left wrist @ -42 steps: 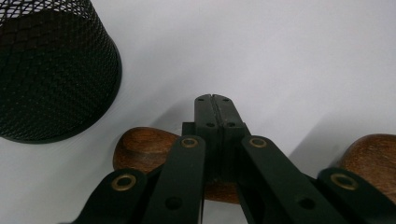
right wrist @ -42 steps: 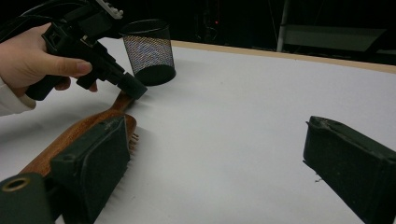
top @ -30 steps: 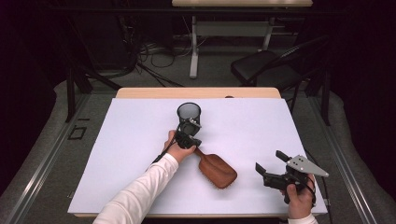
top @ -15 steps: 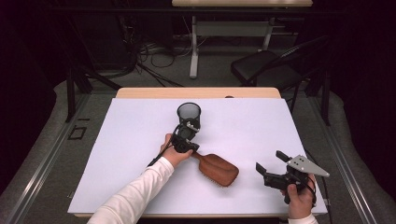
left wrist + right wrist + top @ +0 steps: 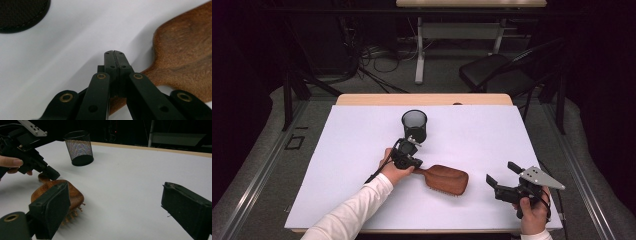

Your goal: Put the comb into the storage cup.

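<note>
Clearly my left gripper (image 5: 413, 162) has its jaws pressed together, tips resting on the neck of the hairbrush (image 5: 447, 178), pushing rather than gripping. To do this nudge well, I'd keep the tips low against the handle and press steadily so the brush pivots without skidding off. The brush is a brown wooden paddle, smooth oval back up, bristles down, lying just in front of the mesh cup (image 5: 414, 125) and slightly to its right. My right gripper (image 5: 503, 179) idles wide open and empty, well right of the cup.
</note>
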`<state>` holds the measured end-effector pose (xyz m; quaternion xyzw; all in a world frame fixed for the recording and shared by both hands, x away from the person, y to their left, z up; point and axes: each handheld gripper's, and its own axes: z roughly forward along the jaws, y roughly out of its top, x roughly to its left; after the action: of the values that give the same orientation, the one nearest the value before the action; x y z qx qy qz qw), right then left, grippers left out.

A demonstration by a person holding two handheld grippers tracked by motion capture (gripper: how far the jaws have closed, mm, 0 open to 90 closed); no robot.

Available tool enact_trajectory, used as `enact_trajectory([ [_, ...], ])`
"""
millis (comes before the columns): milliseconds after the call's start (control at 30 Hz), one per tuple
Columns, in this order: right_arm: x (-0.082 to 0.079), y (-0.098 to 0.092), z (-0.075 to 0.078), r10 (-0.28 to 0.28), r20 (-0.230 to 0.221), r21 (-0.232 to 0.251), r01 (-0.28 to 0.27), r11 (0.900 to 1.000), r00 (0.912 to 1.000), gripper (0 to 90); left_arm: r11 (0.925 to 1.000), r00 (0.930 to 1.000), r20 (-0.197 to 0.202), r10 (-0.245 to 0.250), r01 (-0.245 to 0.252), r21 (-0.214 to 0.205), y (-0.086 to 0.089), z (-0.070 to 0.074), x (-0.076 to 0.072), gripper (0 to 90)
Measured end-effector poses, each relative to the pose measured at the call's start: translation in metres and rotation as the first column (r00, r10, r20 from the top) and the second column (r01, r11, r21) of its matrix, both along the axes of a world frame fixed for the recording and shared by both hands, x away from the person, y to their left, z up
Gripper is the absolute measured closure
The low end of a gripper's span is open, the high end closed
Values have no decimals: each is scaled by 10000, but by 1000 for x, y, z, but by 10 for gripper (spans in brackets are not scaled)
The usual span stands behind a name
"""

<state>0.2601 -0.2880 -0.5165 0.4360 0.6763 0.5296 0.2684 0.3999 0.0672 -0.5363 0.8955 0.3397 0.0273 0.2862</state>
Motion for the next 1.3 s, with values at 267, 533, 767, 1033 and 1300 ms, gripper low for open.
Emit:
enact_trajectory([
  [267, 0, -1, 0, -11, 54, -53, 12, 10000, 10000, 77, 9998, 9998, -77, -208, 207, -33, 4, -2, -12, 900],
  [533, -1, -1, 0, 11, 65, -31, -11, 10000, 10000, 78, 9989, 9988, -177, -458, 457, -73, 9, -4, -25, 900],
  [767, -1, -1, 0, -19, 71, -39, 19, 10000, 10000, 78, 9981, 9982, -173, -566, 561, -265, 15, -3, -37, 900],
  [1033, -1, 0, 0, -10, 60, -38, 11, 10000, 10000, 77, 9969, 9972, -164, -728, 722, -310, 20, -4, -48, 900],
  [1300, -1, 0, 0, -14, 28, -31, 14, 10000, 10000, 78, 9962, 9973, -110, -722, 716, -498, 22, -4, -55, 900],
])
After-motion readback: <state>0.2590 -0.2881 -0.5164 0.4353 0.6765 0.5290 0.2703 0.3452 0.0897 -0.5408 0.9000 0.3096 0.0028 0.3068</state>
